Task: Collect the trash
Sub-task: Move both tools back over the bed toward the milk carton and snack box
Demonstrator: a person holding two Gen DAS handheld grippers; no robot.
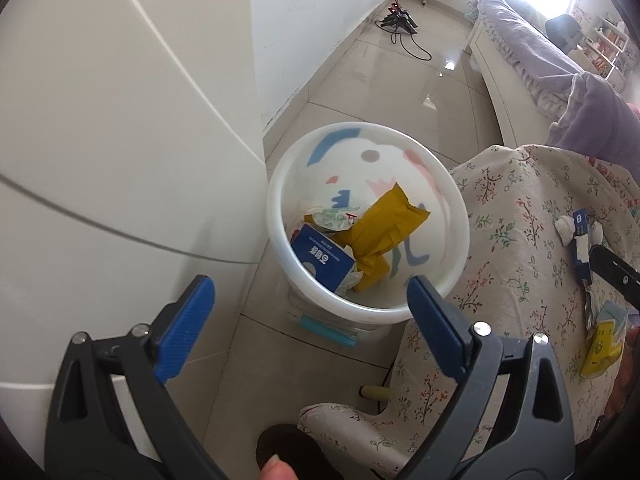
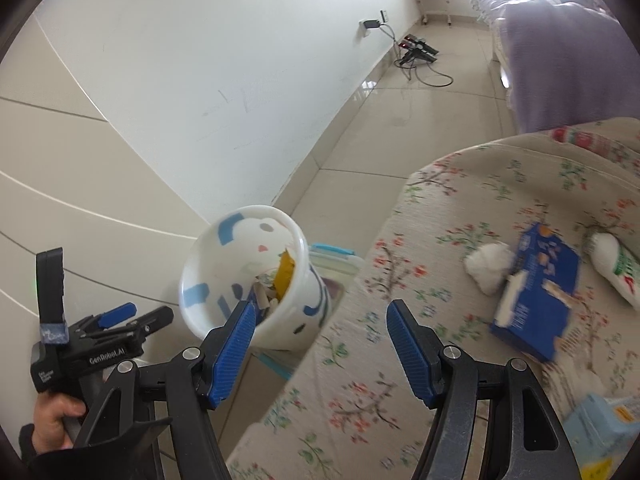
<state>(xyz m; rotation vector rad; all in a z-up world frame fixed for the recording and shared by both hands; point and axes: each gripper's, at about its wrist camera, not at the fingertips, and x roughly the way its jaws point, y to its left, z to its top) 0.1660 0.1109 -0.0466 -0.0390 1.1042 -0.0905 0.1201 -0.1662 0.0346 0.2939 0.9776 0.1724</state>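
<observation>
One bin (image 1: 452, 216): yellow wrapper (image 1: 384, 232), blue carton (image 1: 320, 258) inside.

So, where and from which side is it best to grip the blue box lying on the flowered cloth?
Probably grip the blue box across its narrow width, about mid-length, coming from above. It lies flat on the flowered cloth, and a white tissue wad crowds its upper-left end. The right gripper is open.

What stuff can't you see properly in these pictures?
- Bottom of the white bin: left wrist view, covered by the yellow wrapper and a blue carton.
- Yellow packet: left wrist view, cut off by the dark right edge.
- Light blue box: right wrist view, blurred and cut by the edge.
- Print on the blue box: right wrist view, blurred.
</observation>
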